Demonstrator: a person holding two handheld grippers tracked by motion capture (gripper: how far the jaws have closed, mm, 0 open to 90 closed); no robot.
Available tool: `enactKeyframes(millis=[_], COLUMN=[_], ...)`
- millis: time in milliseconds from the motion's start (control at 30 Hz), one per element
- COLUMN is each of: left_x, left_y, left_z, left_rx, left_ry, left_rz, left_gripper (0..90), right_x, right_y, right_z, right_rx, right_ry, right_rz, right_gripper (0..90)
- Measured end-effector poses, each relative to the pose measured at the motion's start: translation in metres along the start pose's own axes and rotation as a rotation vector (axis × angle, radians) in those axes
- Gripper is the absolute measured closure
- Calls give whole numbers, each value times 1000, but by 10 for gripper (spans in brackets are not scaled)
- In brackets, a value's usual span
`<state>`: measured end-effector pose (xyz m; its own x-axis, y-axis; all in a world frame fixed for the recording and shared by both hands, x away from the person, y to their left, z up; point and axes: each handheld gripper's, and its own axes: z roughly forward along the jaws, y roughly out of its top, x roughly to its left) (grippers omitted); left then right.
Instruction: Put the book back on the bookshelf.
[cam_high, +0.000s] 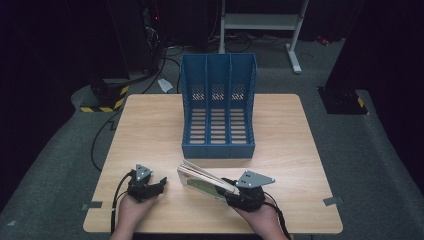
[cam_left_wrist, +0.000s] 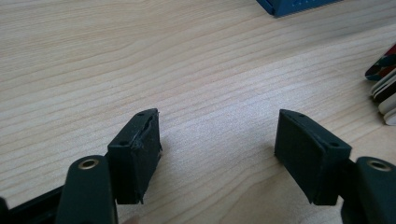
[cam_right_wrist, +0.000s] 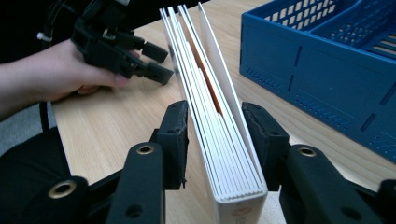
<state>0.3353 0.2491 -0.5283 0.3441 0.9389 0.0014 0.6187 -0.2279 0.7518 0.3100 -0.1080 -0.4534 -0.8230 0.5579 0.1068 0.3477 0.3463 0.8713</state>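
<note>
The left hand (cam_high: 131, 209) enters cut off at the near edge, resting on the near left of the wooden surface (cam_high: 150, 125). Its left gripper (cam_high: 159, 186) lies low over the surface with jaws spread wide and nothing between them; the left gripper view shows bare wood in the gap, and only a sliver of book edges at the right border.

Just right of it, near the middle of the near edge, a stack of thin books (cam_high: 200, 179) stands on edge, tilted, the pages fanning apart at the far end. Their covers are hard to read. The right gripper (cam_right_wrist: 215, 128) clasps the stack at its near end, one pad against each outer cover, the right hand (cam_high: 257, 215) partly cut off behind it.

Farther back, centred, stands a blue three-slot file rack (cam_high: 218, 107), apart from the books.
</note>
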Motion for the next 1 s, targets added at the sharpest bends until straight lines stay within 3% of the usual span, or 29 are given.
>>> enactKeyframes(millis=[333,567,667,1000], left_x=[0,0,0,0], left_y=[0,0,0,0], left_z=[0,0,0,0], left_rx=[-1,0,-1,0], left_ry=[0,0,0,0], left_rz=[1,0,1,1], left_gripper=[311,311,311,311], right_x=[1,2,1,4], right_y=[4,5,6,6], right_z=[7,7,7,6], right_rx=[33,52,54,56], right_ry=[-9,-17,1,-54], right_rz=[-18,-40,-34,-56], right_gripper=[585,669,707,749])
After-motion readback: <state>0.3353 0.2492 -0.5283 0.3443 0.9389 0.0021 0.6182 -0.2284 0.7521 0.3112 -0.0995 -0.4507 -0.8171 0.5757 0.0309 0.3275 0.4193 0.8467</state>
